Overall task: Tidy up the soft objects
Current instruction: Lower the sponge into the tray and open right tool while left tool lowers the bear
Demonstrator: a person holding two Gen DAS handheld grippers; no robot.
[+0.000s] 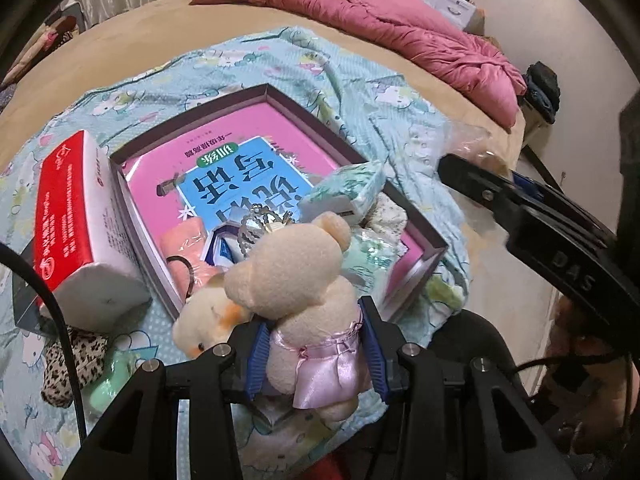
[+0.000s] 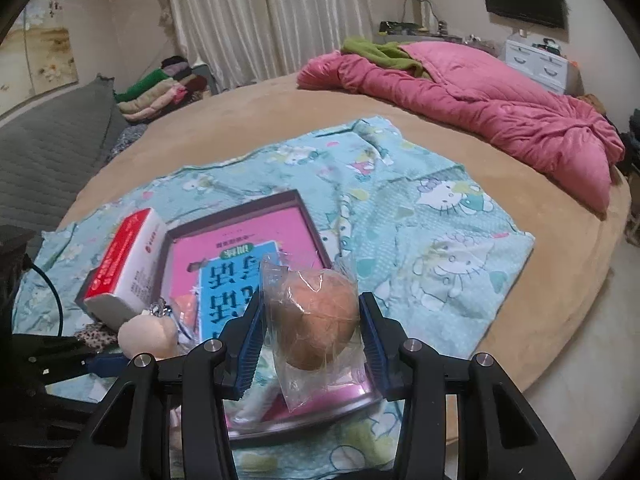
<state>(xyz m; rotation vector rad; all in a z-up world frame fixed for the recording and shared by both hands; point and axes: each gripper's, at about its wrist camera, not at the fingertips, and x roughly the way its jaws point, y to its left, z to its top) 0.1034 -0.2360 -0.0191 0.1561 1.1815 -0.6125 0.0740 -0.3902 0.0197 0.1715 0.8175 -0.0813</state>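
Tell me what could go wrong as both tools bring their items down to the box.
1. The cream plush bear in a pink satin dress, gripped by the left tool at its waist, may knock the silver tiara in the crowded dark-rimmed box.
2. The brown round item in clear crinkly wrap could slip from the right tool.

In the left wrist view the cream plush bear (image 1: pixel 304 300) hides the near end of the shallow box (image 1: pixel 276 92), and its legs drop out of sight behind the blue pads. A second pale plush toy (image 1: pixel 204 320) is half covered by the bear, so its shape cannot be told. The small silver crown (image 1: pixel 260 224) is too fine to read clearly. The leopard-print cloth (image 1: pixel 72 364) is partly under the tissue pack (image 1: pixel 80 220). In the right wrist view the wrapped brown ball (image 2: pixel 316 316) blocks much of the book cover (image 2: pixel 232 288), and its crinkled wrapper blurs the surface.
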